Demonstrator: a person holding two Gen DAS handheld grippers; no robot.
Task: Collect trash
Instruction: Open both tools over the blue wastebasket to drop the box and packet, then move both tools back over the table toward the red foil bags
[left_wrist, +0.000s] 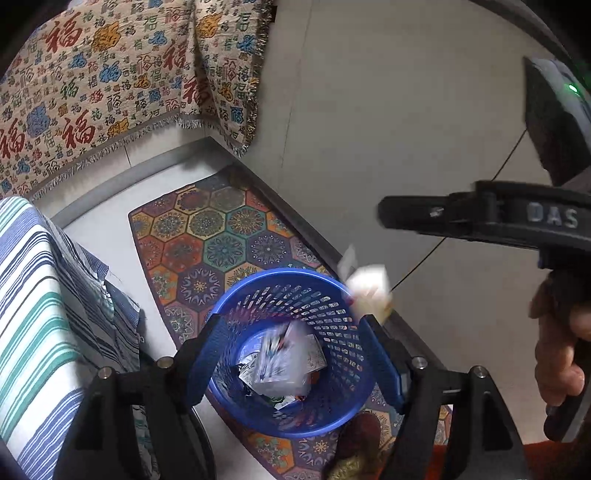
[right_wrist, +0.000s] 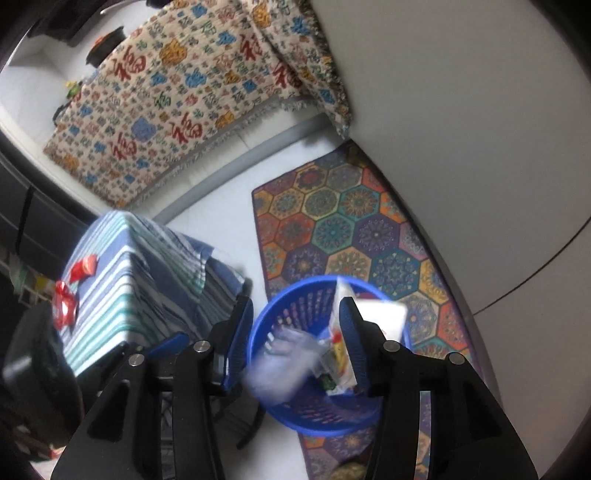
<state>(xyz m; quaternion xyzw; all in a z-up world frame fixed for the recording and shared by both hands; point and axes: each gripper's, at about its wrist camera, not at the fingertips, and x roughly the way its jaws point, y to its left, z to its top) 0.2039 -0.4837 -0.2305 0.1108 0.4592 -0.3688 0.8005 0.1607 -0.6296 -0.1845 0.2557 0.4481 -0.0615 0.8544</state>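
Observation:
A blue mesh trash basket (left_wrist: 295, 284) stands on a patterned rug, with several crumpled wrappers (left_wrist: 284, 362) inside. My left gripper (left_wrist: 291, 354) is open above the basket. A white wrapper (left_wrist: 369, 291) is blurred in mid-air by the basket's right rim. My right gripper (right_wrist: 295, 332) is open above the basket (right_wrist: 291, 295); the white wrapper (right_wrist: 380, 321) sits against its right finger, and a blurred wrapper (right_wrist: 280, 365) falls inside. Two red wrappers (right_wrist: 70, 291) lie on the striped table (right_wrist: 122, 295). The right gripper's body (left_wrist: 480, 218) shows in the left wrist view.
A hexagon-patterned rug (left_wrist: 221, 236) lies along a grey wall. A blanket with red characters (left_wrist: 110, 85) covers furniture behind. The striped-cloth table (left_wrist: 33, 314) stands left of the basket. A thin black cable (right_wrist: 532, 273) runs over the wall.

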